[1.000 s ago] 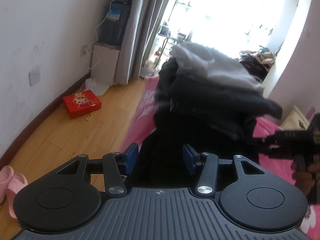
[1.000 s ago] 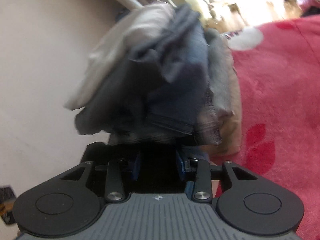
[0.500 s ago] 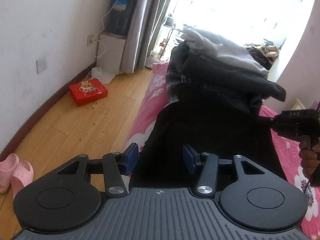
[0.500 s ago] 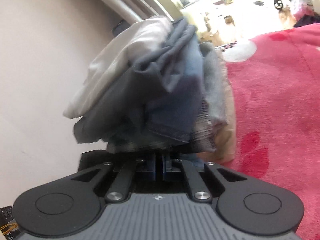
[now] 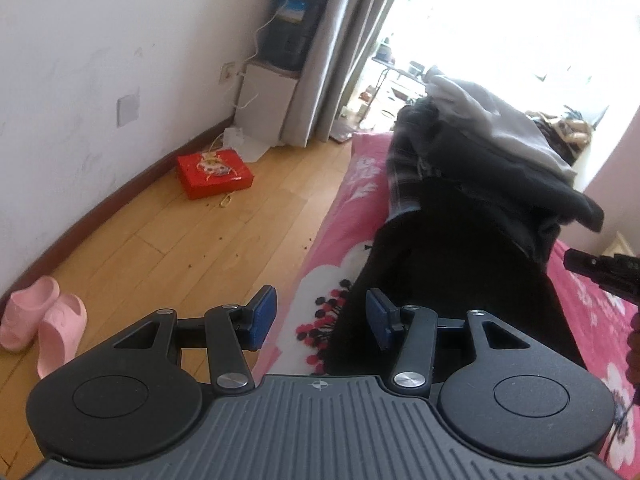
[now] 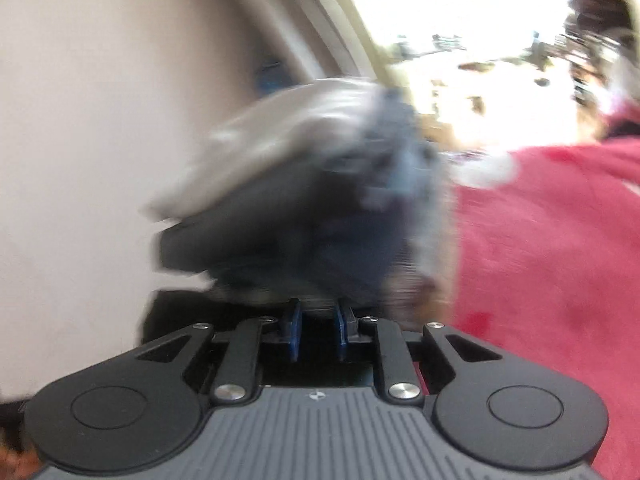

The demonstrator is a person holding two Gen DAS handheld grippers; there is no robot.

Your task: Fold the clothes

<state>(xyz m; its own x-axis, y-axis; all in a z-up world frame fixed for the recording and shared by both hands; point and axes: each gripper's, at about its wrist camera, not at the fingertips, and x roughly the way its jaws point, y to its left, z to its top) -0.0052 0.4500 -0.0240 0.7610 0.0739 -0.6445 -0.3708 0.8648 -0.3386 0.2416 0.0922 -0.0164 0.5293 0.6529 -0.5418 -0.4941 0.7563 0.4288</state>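
Opening now, the right tongs (image 6: pixel 318 330) show dark cloth at their tips, though blur hides any grip. Left tongs (image 5: pixel 320 316) gape empty above the bed (image 5: pixel 340 216), beside a black garment (image 5: pixel 452 280) lying unfolded; a heaped clothes pile (image 5: pixel 492 160) waits behind.

My right gripper (image 6: pixel 318 330), which had snapped shut in front of the pile of clothes (image 6: pixel 320 208) half a second ago, is opening again, a narrow gap between its blue pads (image 6: pixel 295 330); its view has blurred. My left gripper (image 5: pixel 318 318) has slid toward the bed's edge, so more pink bedspread (image 5: pixel 340 240) and wooden floor (image 5: pixel 180 248) shows beside the black garment (image 5: pixel 452 292).
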